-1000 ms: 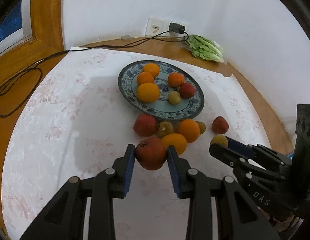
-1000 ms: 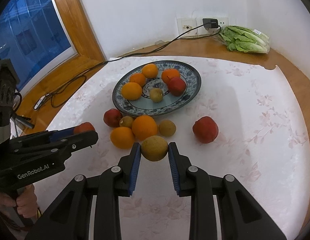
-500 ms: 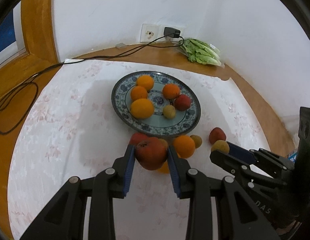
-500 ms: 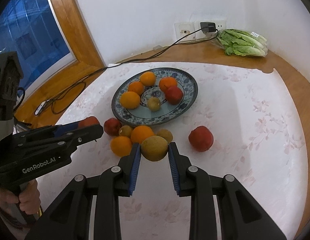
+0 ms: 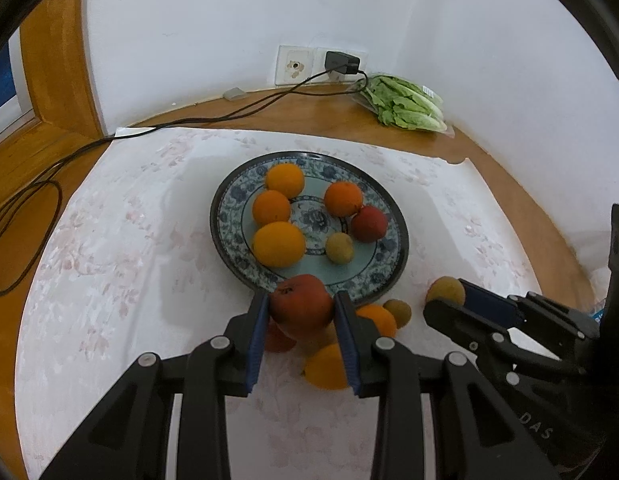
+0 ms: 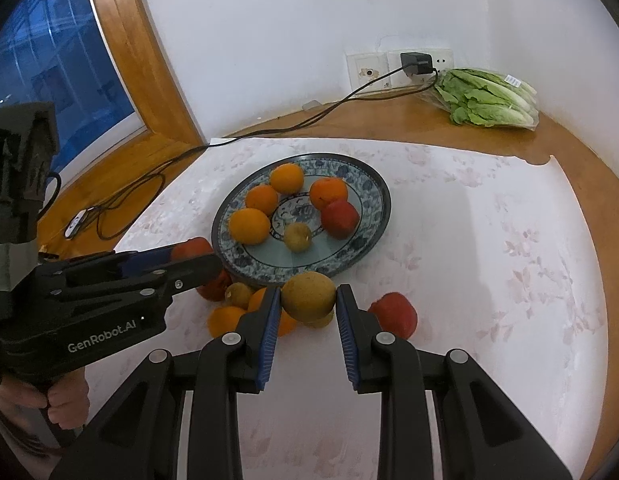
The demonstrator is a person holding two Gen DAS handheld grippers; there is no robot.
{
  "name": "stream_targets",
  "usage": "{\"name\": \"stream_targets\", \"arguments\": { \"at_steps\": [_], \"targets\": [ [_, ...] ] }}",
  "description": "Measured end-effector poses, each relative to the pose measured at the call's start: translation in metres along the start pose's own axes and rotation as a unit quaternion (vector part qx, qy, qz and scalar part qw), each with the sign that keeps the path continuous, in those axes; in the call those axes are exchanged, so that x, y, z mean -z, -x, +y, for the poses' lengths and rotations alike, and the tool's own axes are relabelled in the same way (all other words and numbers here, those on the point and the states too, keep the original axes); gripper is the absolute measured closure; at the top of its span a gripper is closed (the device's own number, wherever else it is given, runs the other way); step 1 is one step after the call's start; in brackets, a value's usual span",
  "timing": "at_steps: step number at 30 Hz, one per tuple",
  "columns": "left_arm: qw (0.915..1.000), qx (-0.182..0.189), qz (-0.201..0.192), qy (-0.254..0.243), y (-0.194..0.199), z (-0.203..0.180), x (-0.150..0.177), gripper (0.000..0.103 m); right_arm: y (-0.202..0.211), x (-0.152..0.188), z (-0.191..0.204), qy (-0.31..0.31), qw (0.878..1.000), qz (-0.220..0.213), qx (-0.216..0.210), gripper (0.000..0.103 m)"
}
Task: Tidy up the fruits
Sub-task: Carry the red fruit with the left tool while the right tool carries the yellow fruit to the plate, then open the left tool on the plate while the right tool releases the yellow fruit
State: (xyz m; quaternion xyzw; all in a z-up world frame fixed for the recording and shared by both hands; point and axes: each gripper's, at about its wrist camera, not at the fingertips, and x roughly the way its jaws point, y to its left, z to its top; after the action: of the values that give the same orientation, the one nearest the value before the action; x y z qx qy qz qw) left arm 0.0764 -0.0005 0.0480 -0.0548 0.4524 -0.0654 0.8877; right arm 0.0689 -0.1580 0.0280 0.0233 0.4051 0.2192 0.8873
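My left gripper [image 5: 301,312] is shut on a red apple [image 5: 300,304], held above the table just short of the near rim of the blue patterned plate [image 5: 229,196]. My right gripper [image 6: 307,300] is shut on a yellow-brown pear [image 6: 308,295], also held in the air before the plate [image 6: 373,216]. The plate holds several oranges, a red apple [image 6: 340,218] and a small brown fruit [image 6: 297,237]. Loose oranges, a red apple [image 6: 394,314] and small brown fruits lie on the cloth under the grippers.
A bag of lettuce [image 6: 485,98] lies at the back right by the wall sockets [image 6: 389,68]. A black cable [image 5: 229,114] runs across the wooden table to the left. White flowered cloth [image 6: 489,260] covers the table's middle. A window [image 6: 49,60] is left.
Both grippers have lifted their fruit and moved forward toward the plate. The loose fruits now lie below and behind the fingertips.
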Motion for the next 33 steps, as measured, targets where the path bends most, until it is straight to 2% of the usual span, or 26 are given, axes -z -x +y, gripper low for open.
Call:
{"name": "stream_targets", "arguments": {
  "at_steps": [13, 33],
  "targets": [
    [0.9998, 0.001, 0.016, 0.008, -0.027, 0.007, -0.006, 0.069, -0.018, -0.013, -0.004, -0.006, 1.0, 0.0, 0.004, 0.074],
    [0.9999, 0.003, 0.01, -0.003, -0.049, 0.01, -0.016, 0.069, -0.052, -0.022, -0.002, 0.019, 0.999, 0.005, 0.031, 0.074]
  ]
}}
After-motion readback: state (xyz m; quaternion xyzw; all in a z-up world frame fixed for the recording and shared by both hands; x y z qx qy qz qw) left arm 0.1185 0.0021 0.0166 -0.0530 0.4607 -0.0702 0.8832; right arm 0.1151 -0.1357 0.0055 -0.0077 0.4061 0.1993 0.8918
